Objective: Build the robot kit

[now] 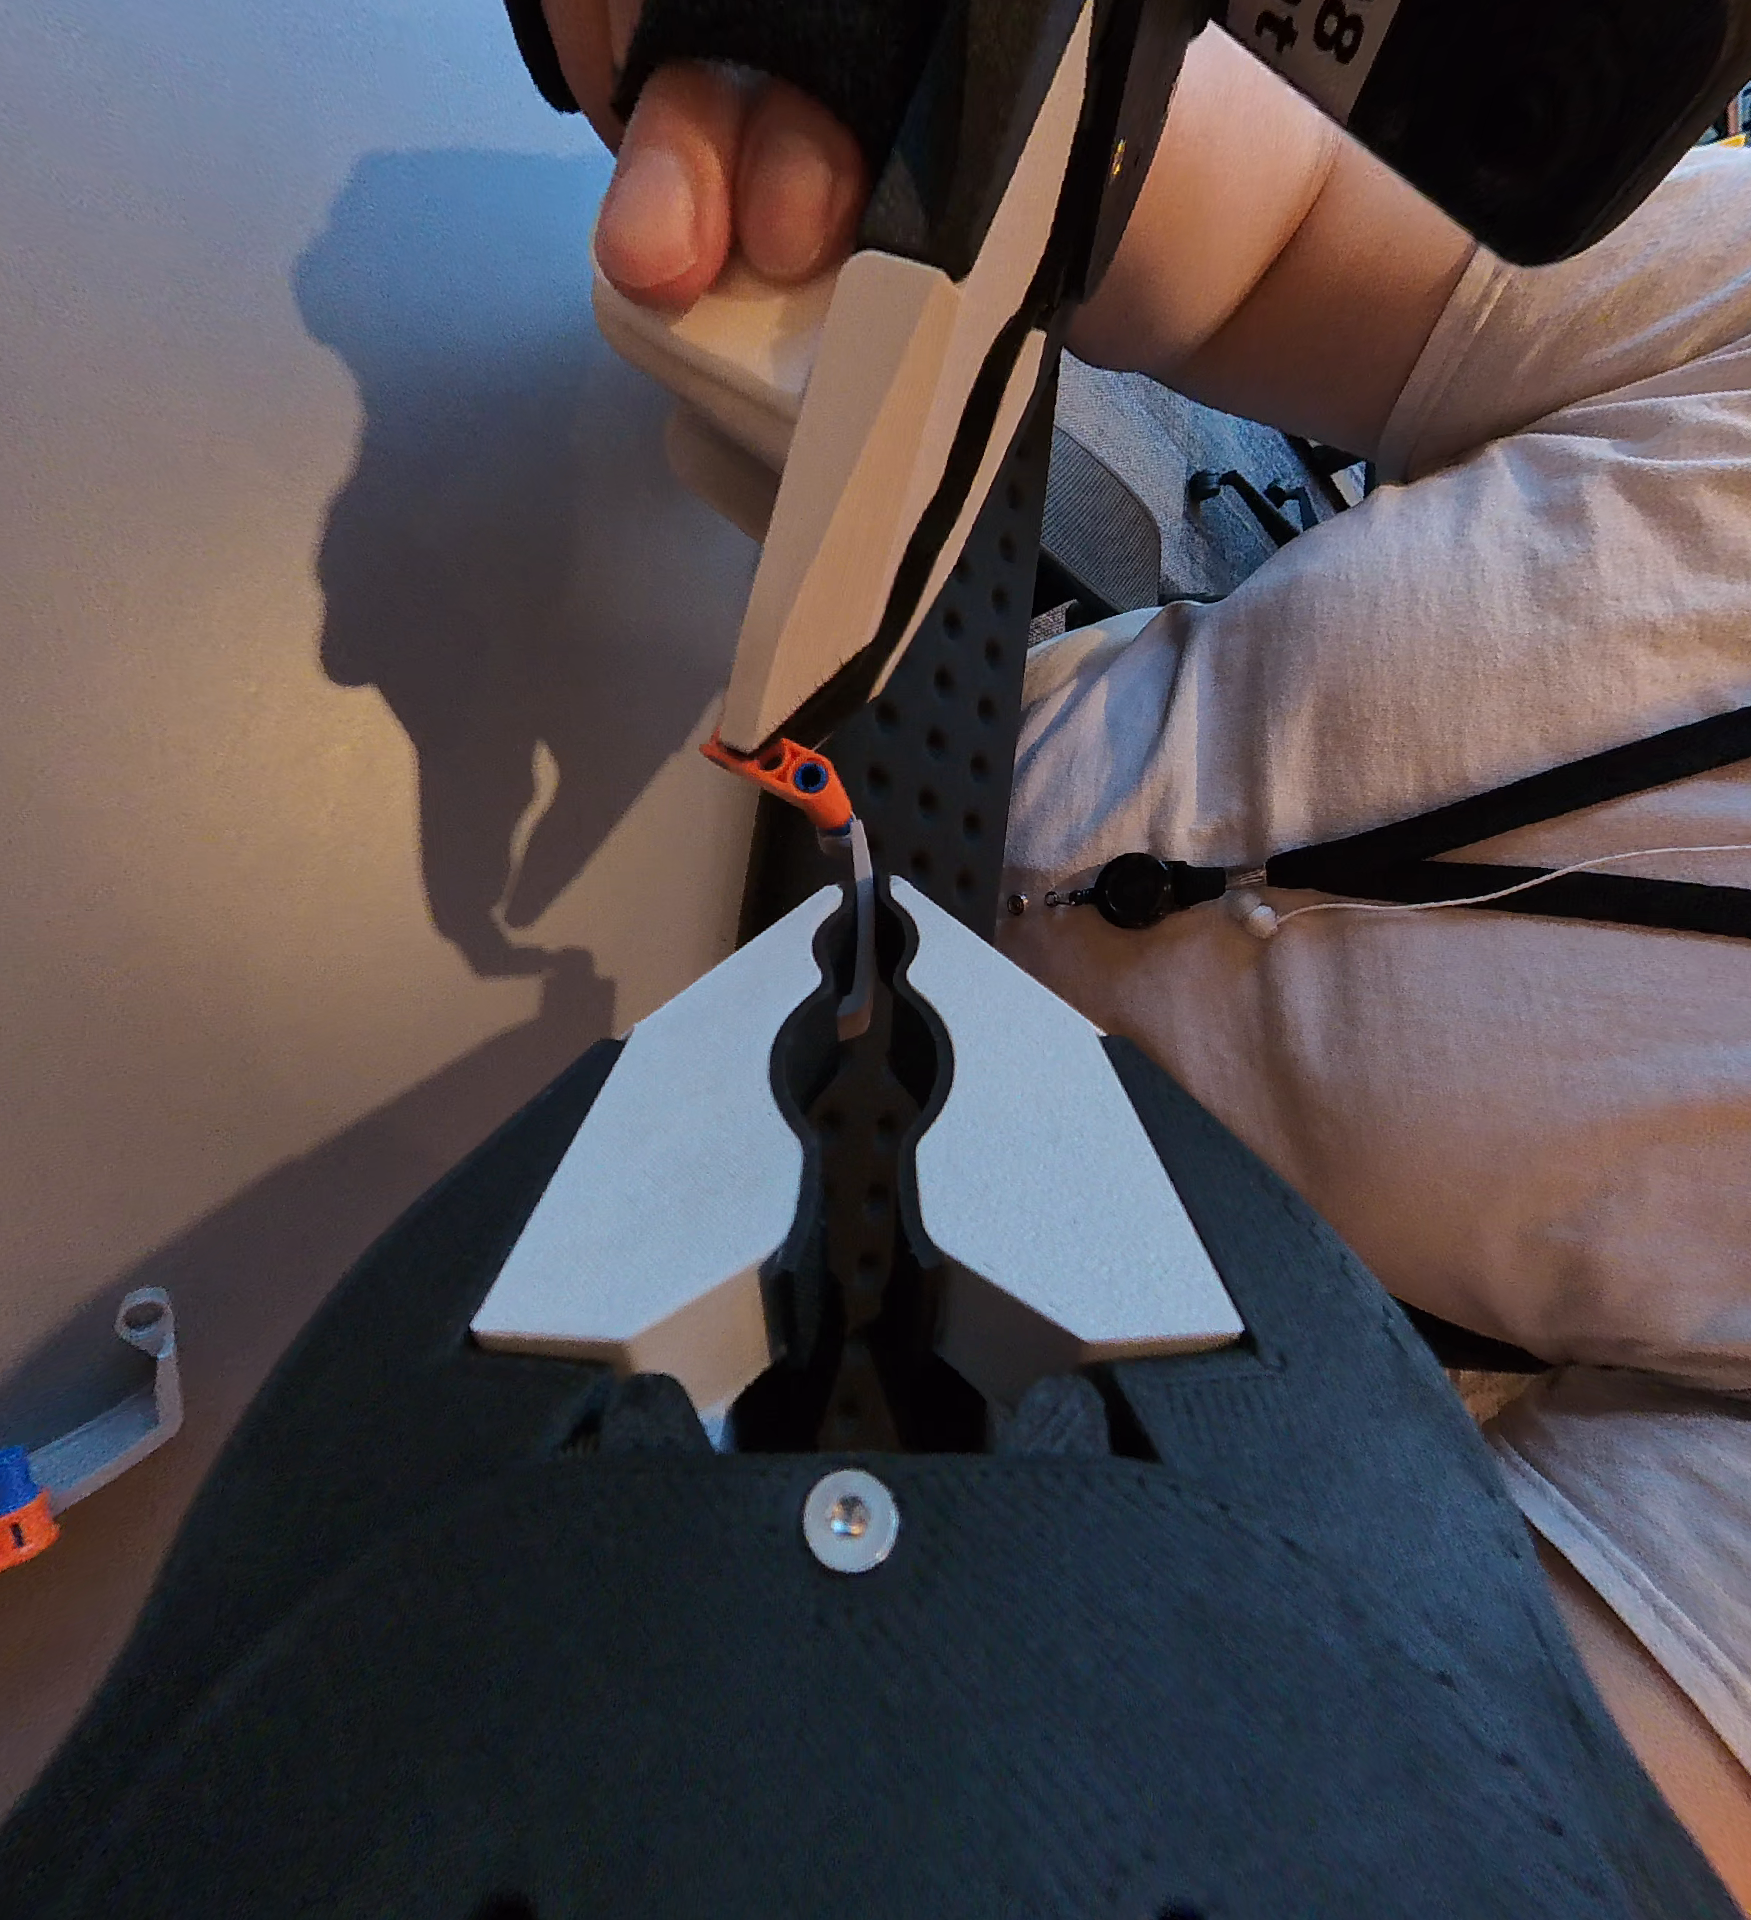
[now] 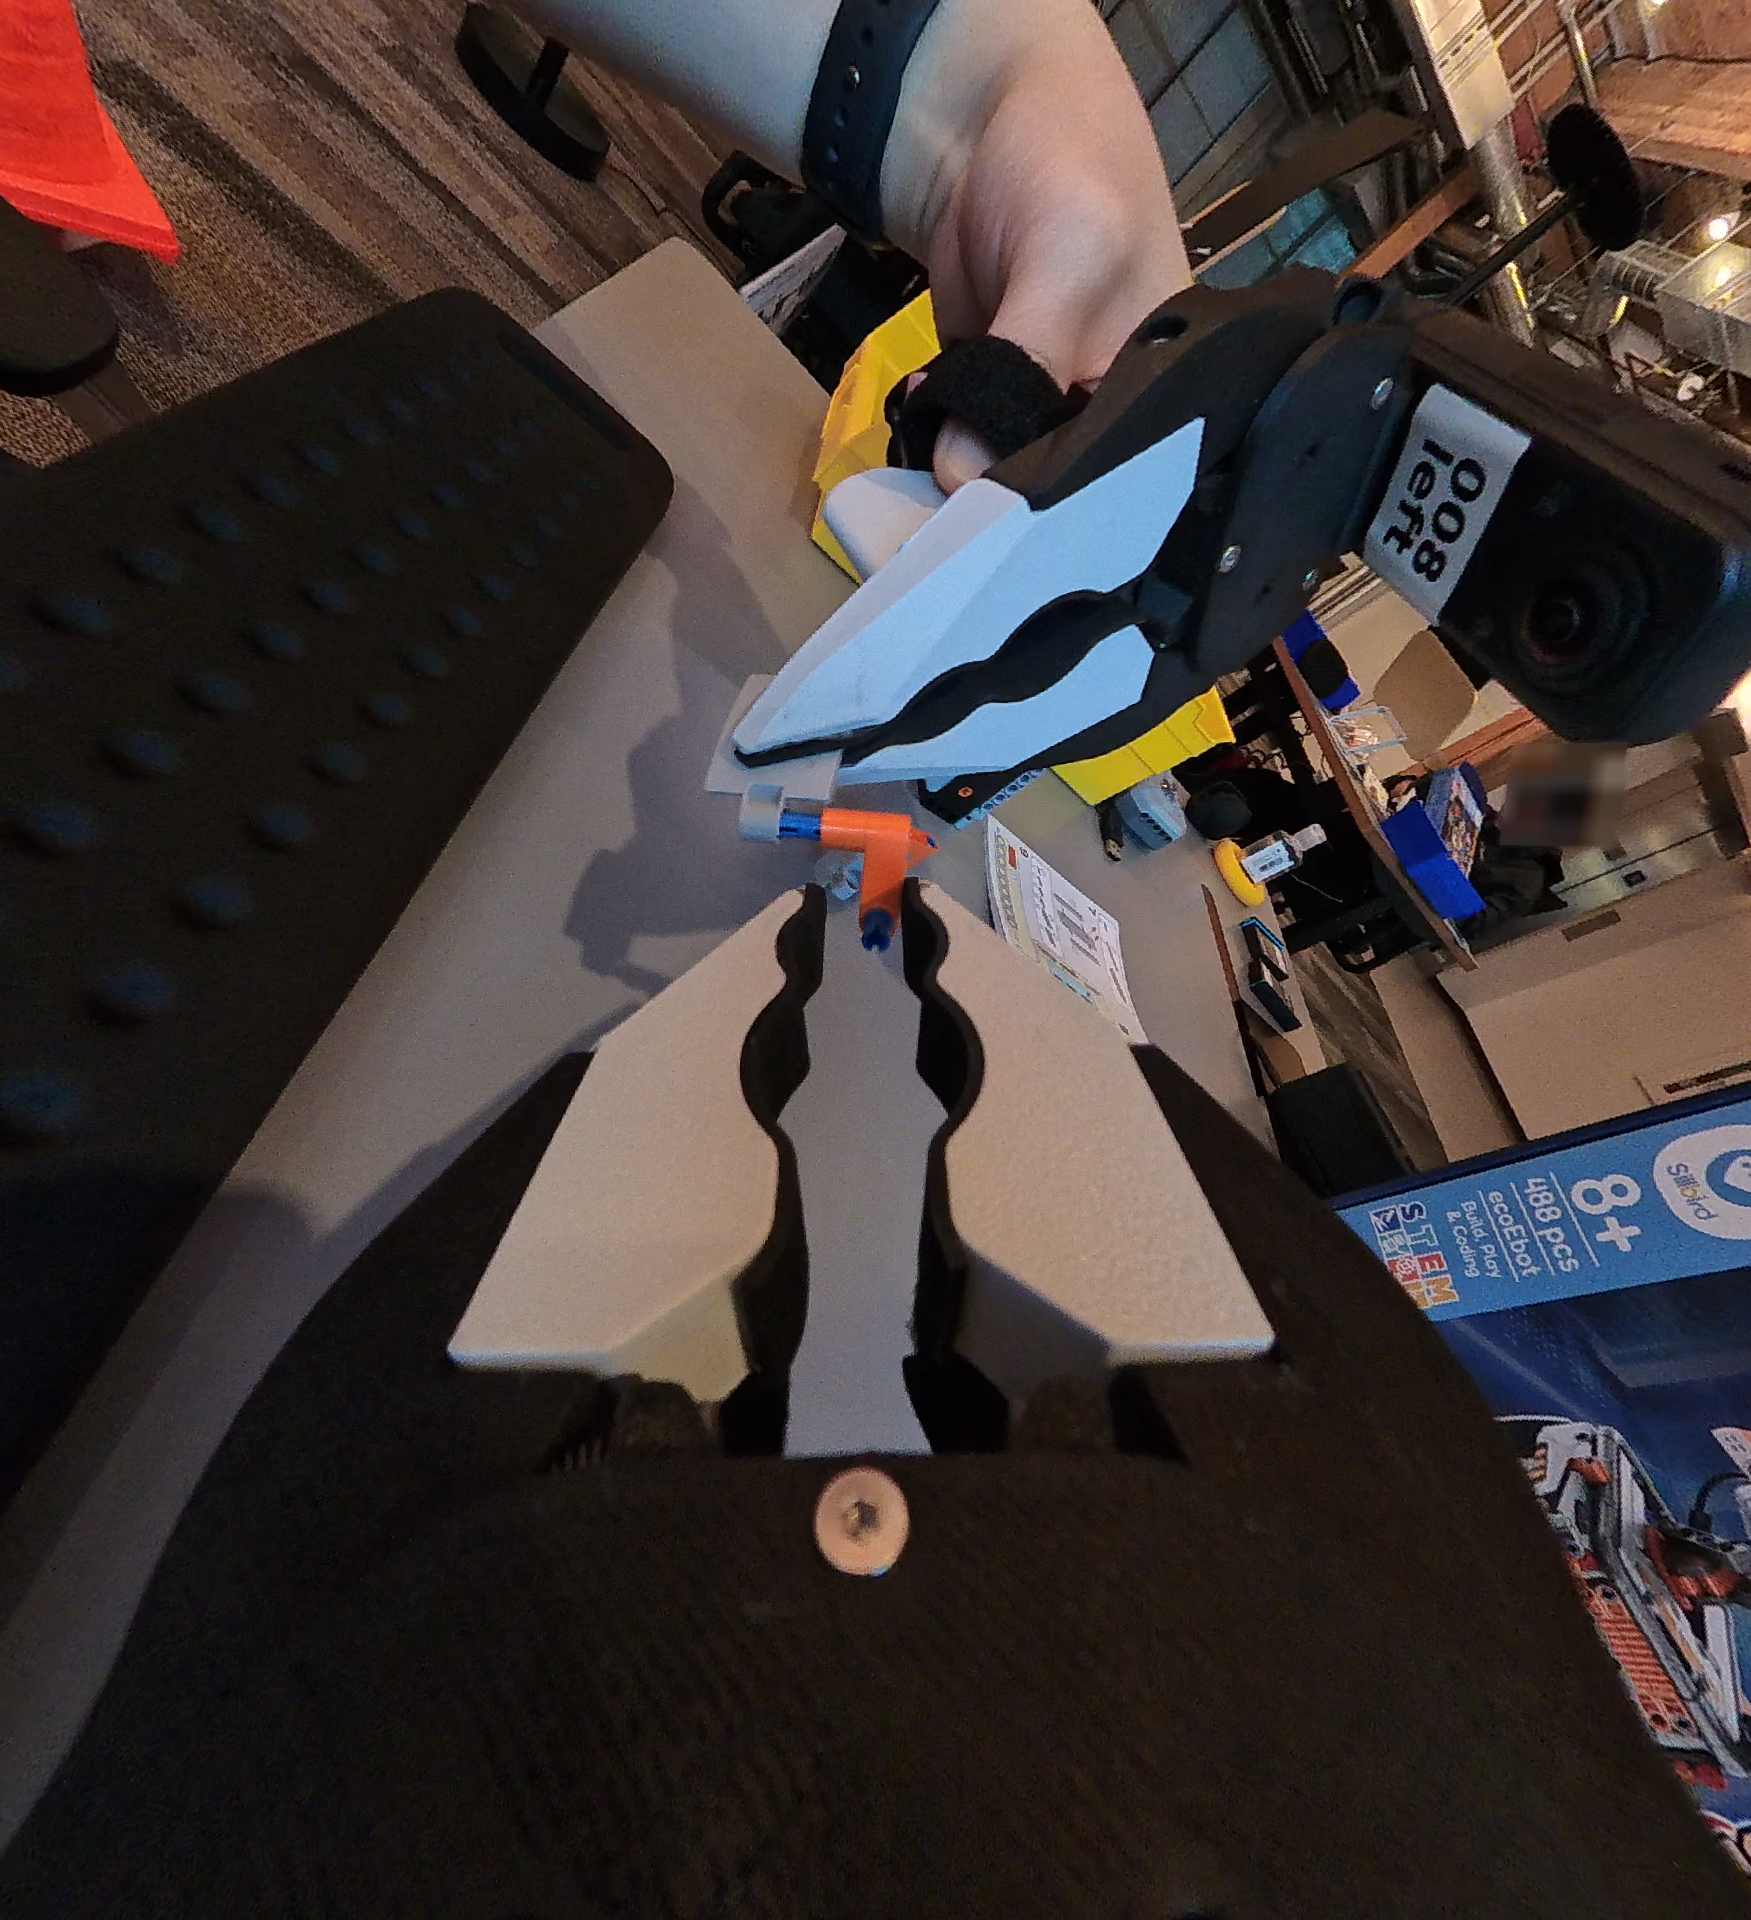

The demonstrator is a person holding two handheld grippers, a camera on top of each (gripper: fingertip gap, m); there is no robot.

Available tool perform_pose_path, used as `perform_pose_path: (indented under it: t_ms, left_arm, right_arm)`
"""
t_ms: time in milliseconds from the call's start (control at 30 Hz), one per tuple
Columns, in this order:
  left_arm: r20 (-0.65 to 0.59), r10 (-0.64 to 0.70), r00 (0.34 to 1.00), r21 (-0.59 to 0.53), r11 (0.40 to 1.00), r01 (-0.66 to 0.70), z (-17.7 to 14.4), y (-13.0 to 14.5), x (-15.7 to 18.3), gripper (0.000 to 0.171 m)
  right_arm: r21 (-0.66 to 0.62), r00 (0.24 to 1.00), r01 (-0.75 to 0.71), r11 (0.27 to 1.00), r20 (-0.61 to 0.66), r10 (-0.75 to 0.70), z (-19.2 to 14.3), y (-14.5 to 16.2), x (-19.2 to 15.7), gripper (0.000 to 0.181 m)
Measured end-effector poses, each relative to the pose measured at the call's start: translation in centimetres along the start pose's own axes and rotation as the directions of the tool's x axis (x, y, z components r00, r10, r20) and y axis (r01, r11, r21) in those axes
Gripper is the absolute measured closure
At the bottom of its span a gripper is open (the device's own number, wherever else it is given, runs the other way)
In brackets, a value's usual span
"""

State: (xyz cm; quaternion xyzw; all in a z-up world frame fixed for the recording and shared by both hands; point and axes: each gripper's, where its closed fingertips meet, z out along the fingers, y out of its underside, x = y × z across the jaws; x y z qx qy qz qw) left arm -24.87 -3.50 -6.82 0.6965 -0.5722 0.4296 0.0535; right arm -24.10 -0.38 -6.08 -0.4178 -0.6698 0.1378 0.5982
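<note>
Two grippers share one small plastic assembly: the left gripper [image 1: 858,940] pinches its flat grey plastic plate [image 1: 858,935] between nearly closed jaws, while the right gripper [image 2: 863,906] nips its orange plastic connector [image 2: 876,844] at the jaw tips, steadying both ends above the grey table [image 1: 175,727].

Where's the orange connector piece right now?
The orange connector is up off the table, pinched at the right gripper's fingertips. Its blue pin end joins a grey piece held by the left gripper just above.
</note>
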Motion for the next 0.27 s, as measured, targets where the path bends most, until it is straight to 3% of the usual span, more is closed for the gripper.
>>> perform_pose_path:
  t_ms: [267]
  left_arm:
    - [-0.009,-0.001,1.0,0.005,1.0,0.001,-0.03,-0.09,0.15,0.171]
  right_arm:
    - [0.012,1.0,-0.003,1.0,0.018,0.003,-0.01,-0.36,-0.28,0.159]
